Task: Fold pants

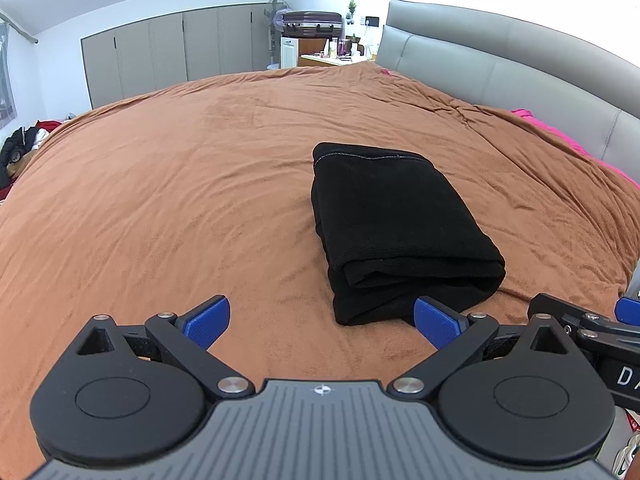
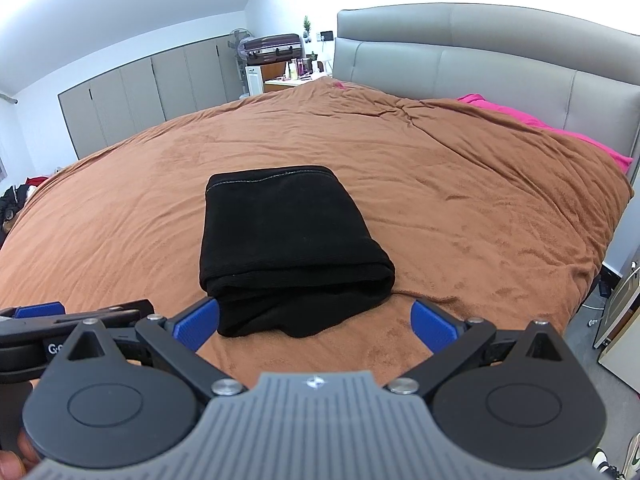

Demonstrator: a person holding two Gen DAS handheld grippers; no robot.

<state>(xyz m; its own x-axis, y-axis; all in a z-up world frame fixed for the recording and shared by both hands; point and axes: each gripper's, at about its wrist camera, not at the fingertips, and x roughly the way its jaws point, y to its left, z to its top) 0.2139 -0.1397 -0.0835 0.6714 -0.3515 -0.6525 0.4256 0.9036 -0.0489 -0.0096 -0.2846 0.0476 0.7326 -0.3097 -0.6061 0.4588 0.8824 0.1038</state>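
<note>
Left gripper (image 1: pixel 322 322) has its jaws spread wide, blue pads apart, nothing between them, poised just short of the near edge of the pants (image 1: pixel 396 232). Right gripper (image 2: pixel 314 322) the same: jaws released, empty, blue pads flanking the bundle's near end in the right wrist view. The two grippers sit side by side, each peeking into the other's camera edge.

The pants (image 2: pixel 288 240) lie on the bed (image 2: pixel 460 208), near its front edge, folded into a compact black rectangle. Its long axis runs away from the grippers, across the bed toward the far side, with the stitched hem at the far end and the thick rolled fold facing the grippers. Layers are stacked, the lowest one bulging out loosely at the near end. The cloth is dark, ribbed and fairly smooth on top, resting on a rumpled brown cover, with the grey headboard (image 2: pixel 480 52) off to the right.
</note>
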